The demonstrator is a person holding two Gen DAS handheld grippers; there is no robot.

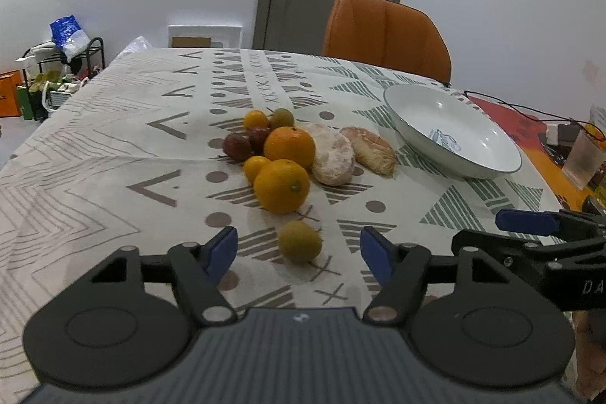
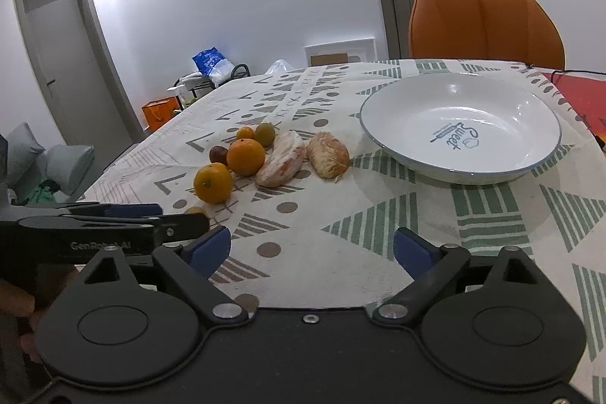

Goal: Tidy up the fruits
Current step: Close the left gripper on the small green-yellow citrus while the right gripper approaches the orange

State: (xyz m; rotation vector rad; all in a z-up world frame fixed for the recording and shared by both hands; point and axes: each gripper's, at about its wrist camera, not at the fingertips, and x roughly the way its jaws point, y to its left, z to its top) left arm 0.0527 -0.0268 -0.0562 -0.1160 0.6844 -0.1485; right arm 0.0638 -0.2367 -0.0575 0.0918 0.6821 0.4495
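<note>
A heap of fruit lies on the patterned tablecloth [image 1: 113,146]: two oranges [image 1: 282,185] [image 1: 289,146], small yellow kumquats [image 1: 256,119], dark red fruits [image 1: 236,145] and a greenish one [image 1: 282,116]. One greenish-yellow fruit [image 1: 300,240] lies apart, just ahead of my open, empty left gripper [image 1: 299,250]. A white empty bowl [image 2: 460,125] stands to the right; it also shows in the left wrist view [image 1: 450,129]. My right gripper [image 2: 312,248] is open and empty over bare cloth, short of the bowl.
Two bread rolls [image 1: 333,154] [image 1: 373,149] lie between the fruit and the bowl. An orange chair [image 2: 486,21] stands at the far edge. A glass [image 1: 583,154] and cables are at the far right. A shelf with clutter [image 1: 60,74] stands beyond the table's left.
</note>
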